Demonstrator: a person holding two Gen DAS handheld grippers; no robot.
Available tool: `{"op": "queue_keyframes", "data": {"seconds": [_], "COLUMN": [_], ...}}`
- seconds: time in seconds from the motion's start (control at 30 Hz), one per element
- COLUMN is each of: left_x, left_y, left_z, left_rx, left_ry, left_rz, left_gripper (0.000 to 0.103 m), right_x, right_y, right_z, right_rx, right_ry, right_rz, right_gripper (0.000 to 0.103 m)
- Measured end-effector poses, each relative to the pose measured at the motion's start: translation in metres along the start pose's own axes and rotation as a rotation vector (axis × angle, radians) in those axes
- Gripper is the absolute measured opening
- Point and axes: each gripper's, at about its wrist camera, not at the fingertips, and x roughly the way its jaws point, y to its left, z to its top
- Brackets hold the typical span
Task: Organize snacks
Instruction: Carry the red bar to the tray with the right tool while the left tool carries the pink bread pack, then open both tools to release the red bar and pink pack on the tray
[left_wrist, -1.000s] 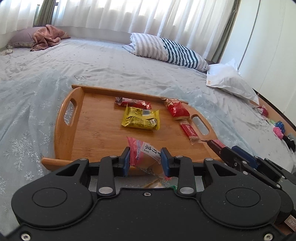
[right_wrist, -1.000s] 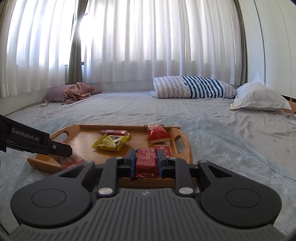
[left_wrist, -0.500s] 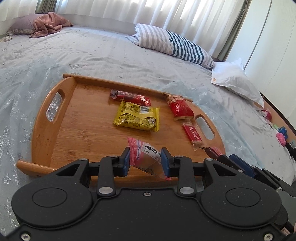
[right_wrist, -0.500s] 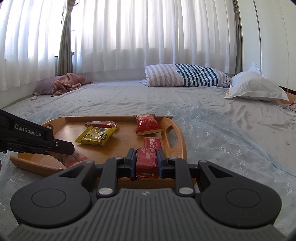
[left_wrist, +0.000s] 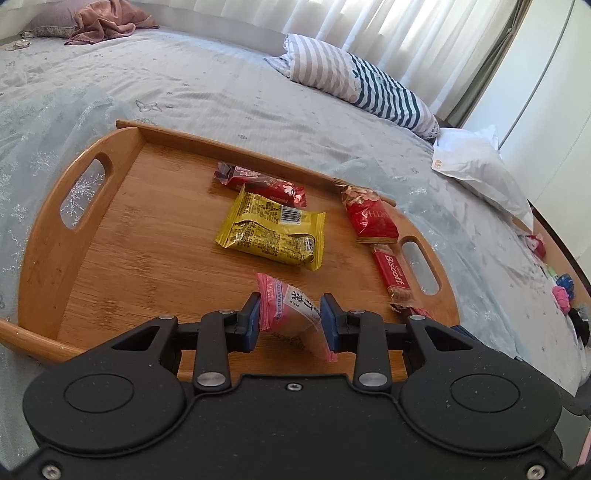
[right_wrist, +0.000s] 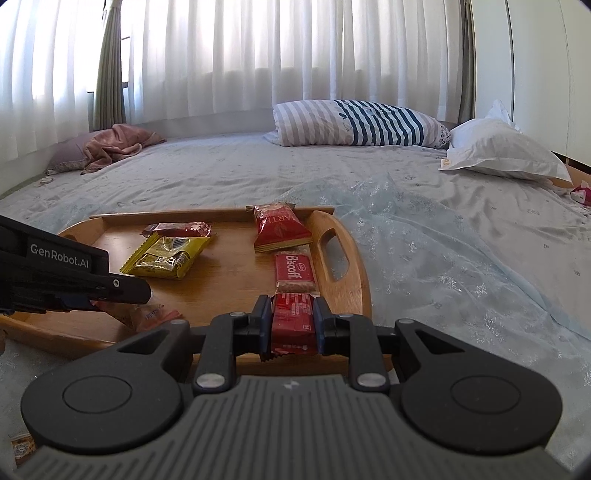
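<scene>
We pinch a pink-and-white snack packet (left_wrist: 291, 314) in our left gripper (left_wrist: 290, 319) and a red biscuit wrapper (right_wrist: 293, 320) in our right gripper (right_wrist: 291, 319), both above the oval bamboo tray's (left_wrist: 66, 236) near edge, wrapper lengthwise behind the red Biscoff pack (right_wrist: 294, 271)

Left gripper (left_wrist: 290, 319) clamped on a pink-edged clear snack packet (left_wrist: 291, 315) with printed characters, held over the near part of a wooden handled tray (left_wrist: 74, 236) that sits on a pale blue bedspread (left_wrist: 207, 85). On the tray: yellow snack packet (left_wrist: 271, 232) at centre; dark red wrapped bar (left_wrist: 260, 183) just behind it, their edges meeting; red wafer packet (left_wrist: 369, 218) near the right handle; Biscoff biscuit pack (left_wrist: 392, 272) just in front of the wafer packet, alongside the handle slot. Beyond the tray: striped pillow (left_wrist: 354, 79), white pillow (left_wrist: 476, 171) at right, pink cloth (left_wrist: 107, 22) far left; part of the right gripper (left_wrist: 417, 314) visible at the tray's near right edge, state not readable from here.
</scene>
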Motion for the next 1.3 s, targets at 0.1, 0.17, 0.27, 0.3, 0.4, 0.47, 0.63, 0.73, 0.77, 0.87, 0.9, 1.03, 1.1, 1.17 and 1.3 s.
{"op": "queue_keyframes", "data": {"seconds": [0.1,0.17,0.27,0.3,0.4,0.47,0.63,0.73,0.77,0.87,0.9,1.03,1.1,1.17,1.3], "left_x": [0.003,0.005,0.007,0.008,0.008,0.009,0.009,0.008,0.007,0.003,0.002,-0.006,-0.010,-0.018,-0.034], "left_y": [-0.002,-0.002,-0.002,-0.002,-0.006,-0.008,-0.014,-0.016,-0.016,-0.018,-0.018,-0.021,-0.021,-0.022,-0.023], "left_z": [0.001,0.001,0.001,0.001,-0.002,-0.003,-0.006,-0.007,-0.008,-0.008,-0.008,-0.009,-0.010,-0.011,-0.015], "left_rx": [0.001,-0.001,-0.008,-0.005,0.021,0.038,0.085,0.109,0.113,0.128,0.136,0.160,0.164,0.173,0.190], "left_ry": [-0.010,-0.013,-0.018,-0.021,-0.029,-0.032,-0.043,-0.045,-0.044,-0.052,-0.055,-0.061,-0.061,-0.070,-0.087], "left_rz": [0.007,0.008,0.009,0.011,0.017,0.023,0.051,0.062,0.062,0.063,0.064,0.073,0.077,0.073,0.060], "left_gripper": [0.032,0.032,0.032,0.033,0.033,0.033,0.044,0.049,0.055,0.069,0.073,0.080,0.084,0.085,0.090], "right_x": [0.006,0.009,0.015,0.016,0.021,0.024,0.027,0.028,0.029,0.027,0.026,0.021,0.017,0.012,-0.001], "right_y": [-0.001,-0.002,-0.005,-0.005,-0.006,-0.007,-0.008,-0.010,-0.010,-0.010,-0.010,-0.009,-0.007,-0.007,-0.006], "right_z": [0.000,0.000,-0.001,-0.001,-0.001,-0.001,-0.002,-0.002,-0.002,-0.002,-0.002,-0.001,-0.001,0.000,-0.001], "right_rx": [0.009,0.016,0.026,0.028,0.033,0.037,0.045,0.054,0.055,0.057,0.057,0.042,0.032,0.026,0.010], "right_ry": [0.011,0.017,0.020,0.023,0.036,0.047,0.059,0.067,0.068,0.064,0.059,0.045,0.036,0.027,0.009], "right_rz": [0.006,0.012,0.027,0.030,0.034,0.039,0.050,0.057,0.057,0.058,0.060,0.064,0.062,0.068,0.072], "right_gripper": [0.028,0.028,0.028,0.028,0.028,0.028,0.028,0.029,0.030,0.041,0.045,0.056,0.061,0.063,0.071]}}
